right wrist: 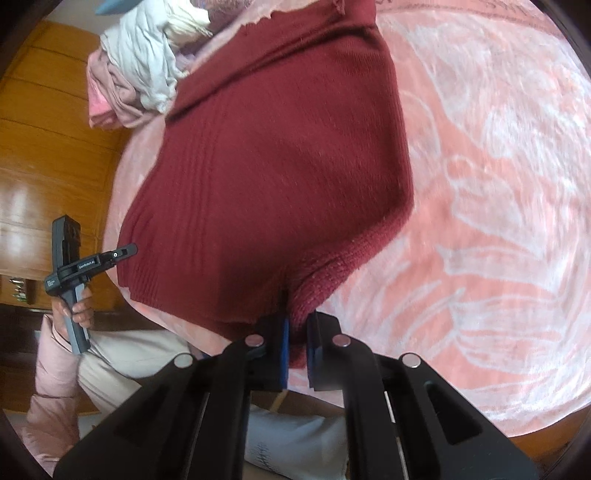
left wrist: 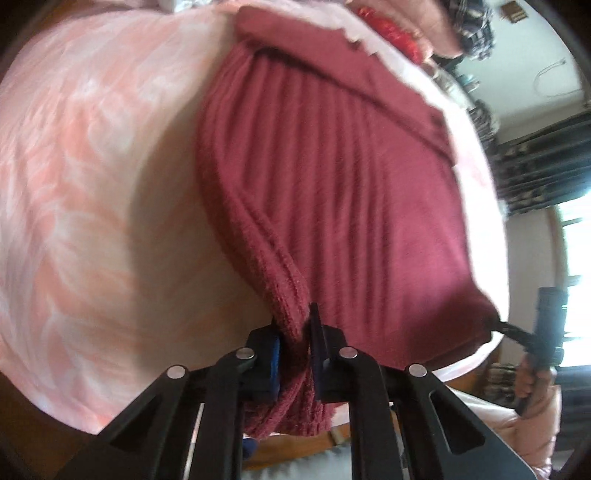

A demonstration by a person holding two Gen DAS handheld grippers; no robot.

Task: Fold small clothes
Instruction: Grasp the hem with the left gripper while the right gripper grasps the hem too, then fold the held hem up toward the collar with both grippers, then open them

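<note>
A dark red knitted sweater [left wrist: 351, 177] lies spread on a pink patterned blanket [left wrist: 92, 184]. My left gripper [left wrist: 295, 332] is shut on the ribbed hem corner of the sweater, lifted slightly off the bed. My right gripper [right wrist: 295, 328] is shut on the other hem corner of the same sweater [right wrist: 280, 166]. The right gripper also shows at the right edge of the left wrist view [left wrist: 498, 325], pinching the cloth. The left gripper shows at the left of the right wrist view [right wrist: 125, 251], at the sweater's edge.
A heap of pale pink and white clothes [right wrist: 140, 70] lies at the far edge of the bed, beside the sweater's top. A wooden cabinet [right wrist: 48, 147] stands to the left. Red fabric [left wrist: 391, 29] and a dark patterned garment [left wrist: 472, 26] lie beyond the sweater.
</note>
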